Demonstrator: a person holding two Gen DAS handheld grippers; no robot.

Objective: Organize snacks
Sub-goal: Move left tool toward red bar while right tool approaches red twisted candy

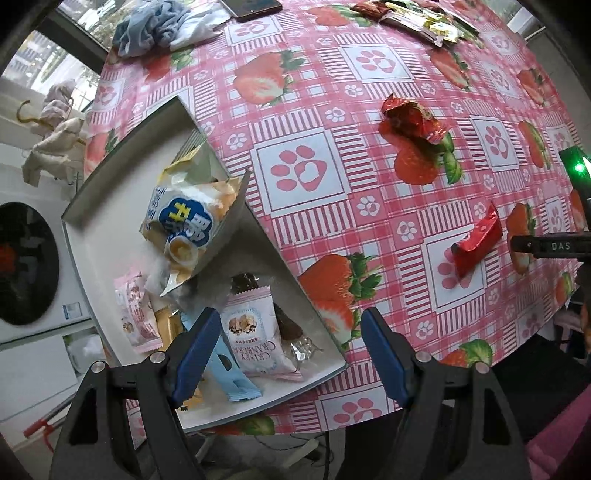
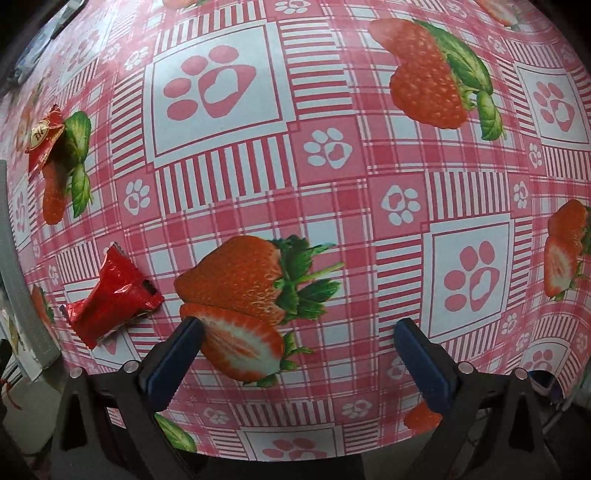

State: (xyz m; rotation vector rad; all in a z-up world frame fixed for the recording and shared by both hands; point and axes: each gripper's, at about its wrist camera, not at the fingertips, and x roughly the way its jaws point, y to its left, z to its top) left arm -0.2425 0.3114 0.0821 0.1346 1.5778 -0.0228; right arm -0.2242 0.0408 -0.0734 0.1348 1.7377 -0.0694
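Observation:
A grey-white box (image 1: 96, 258) at the table's left edge holds several snack packs, among them a blue-and-yellow bag (image 1: 188, 225) and a pink cranberry pack (image 1: 255, 332). My left gripper (image 1: 288, 354) is open and empty above the box's near corner. A small red packet (image 1: 476, 240) lies on the cloth, also in the right wrist view (image 2: 110, 299). A crumpled red packet (image 1: 413, 118) lies farther away; the right wrist view shows it at the left (image 2: 46, 140). My right gripper (image 2: 299, 354) is open and empty over the cloth, right of the small red packet.
A strawberry-print pink tablecloth (image 1: 332, 110) covers the table. More snack packs (image 1: 424, 18) lie at the far edge, with a blue cloth (image 1: 147, 26) and a phone (image 1: 255, 7). The other gripper's body (image 1: 554, 243) shows at right. A washing machine (image 1: 26, 258) stands left.

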